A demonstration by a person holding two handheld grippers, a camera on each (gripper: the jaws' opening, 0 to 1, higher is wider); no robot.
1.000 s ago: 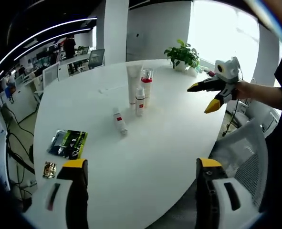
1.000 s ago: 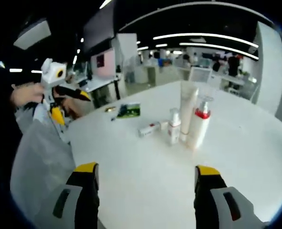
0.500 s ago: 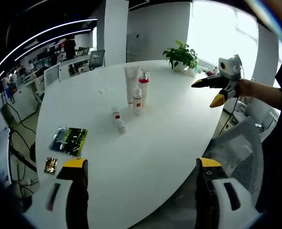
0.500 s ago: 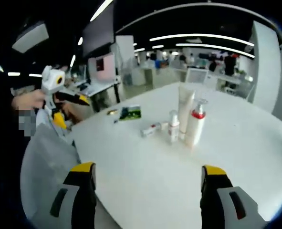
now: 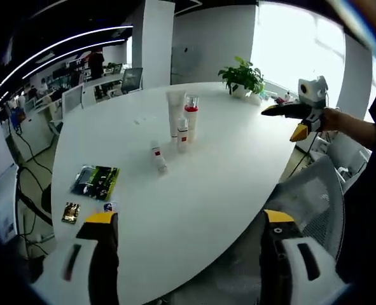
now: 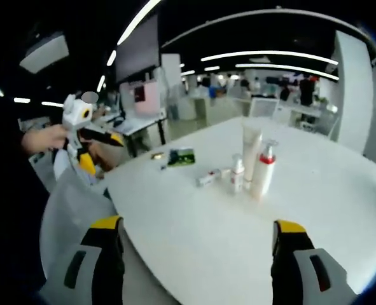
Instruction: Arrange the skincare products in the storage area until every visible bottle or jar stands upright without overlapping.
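Note:
On the round white table (image 5: 213,178) stands a cluster of skincare products: a tall white tube (image 5: 174,113), a pump bottle with a red collar (image 5: 191,116) and a small white bottle (image 5: 182,135), all upright. A small white tube (image 5: 157,157) lies flat to their left. The right gripper view has the tall tube (image 6: 251,149), pump bottle (image 6: 264,170), small bottle (image 6: 238,175) and lying tube (image 6: 208,178). My left gripper (image 5: 188,254) hangs open off the table's near edge, far from them. My right gripper (image 6: 197,254) is open too, also back from the table.
A green packet (image 5: 95,182) and a small gold packet (image 5: 70,212) lie near the table's left edge. A potted plant (image 5: 242,75) stands at the far side. A grey mesh chair (image 5: 308,197) sits between me and the table. Office desks fill the background.
Both views have drawn back from the table, so the products look smaller and more of the table edge and chair shows. The products themselves have not moved.

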